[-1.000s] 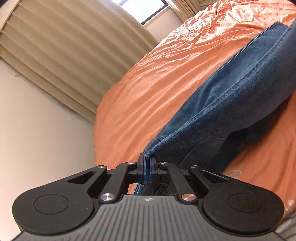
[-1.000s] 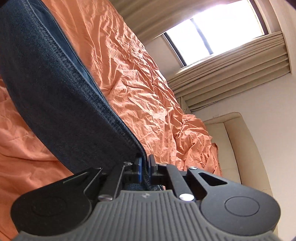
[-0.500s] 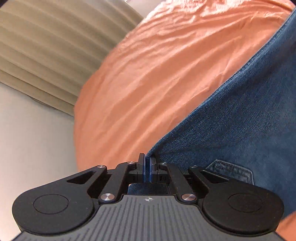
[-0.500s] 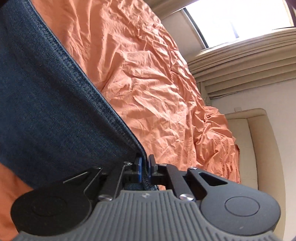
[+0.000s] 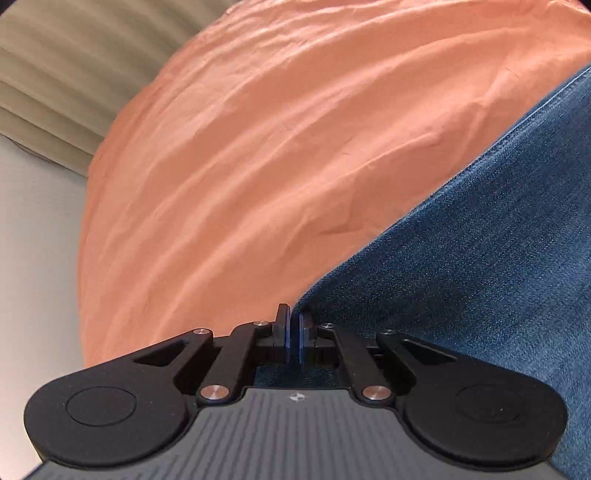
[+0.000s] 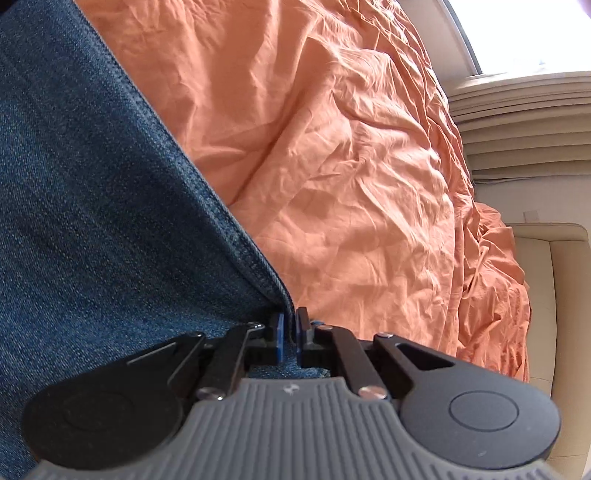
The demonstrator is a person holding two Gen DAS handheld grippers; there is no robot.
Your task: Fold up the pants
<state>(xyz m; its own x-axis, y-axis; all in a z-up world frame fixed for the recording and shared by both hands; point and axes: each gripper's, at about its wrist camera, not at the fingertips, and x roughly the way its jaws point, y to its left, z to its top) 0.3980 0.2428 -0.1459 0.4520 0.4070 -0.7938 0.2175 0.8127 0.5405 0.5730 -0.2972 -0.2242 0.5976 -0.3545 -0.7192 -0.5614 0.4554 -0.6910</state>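
The pants are dark blue denim jeans (image 5: 480,258) lying on an orange bedsheet (image 5: 277,147). In the left wrist view they fill the right side. My left gripper (image 5: 292,325) is shut on a corner of the denim, low over the bed. In the right wrist view the jeans (image 6: 92,203) fill the left side, with a stitched edge running down to the fingers. My right gripper (image 6: 290,325) is shut on that edge of the jeans, close to the orange sheet (image 6: 351,166).
Beige curtains (image 5: 55,74) and a pale wall lie beyond the bed's left edge. In the right wrist view a bright window (image 6: 517,29), pleated blinds and a cream upholstered headboard or seat (image 6: 554,295) lie to the right of the rumpled sheet.
Both grippers have come down toward the bed with the jeans still held. The denim that hung lifted a second ago now lies close to the sheet. The window has slid out of the left view.
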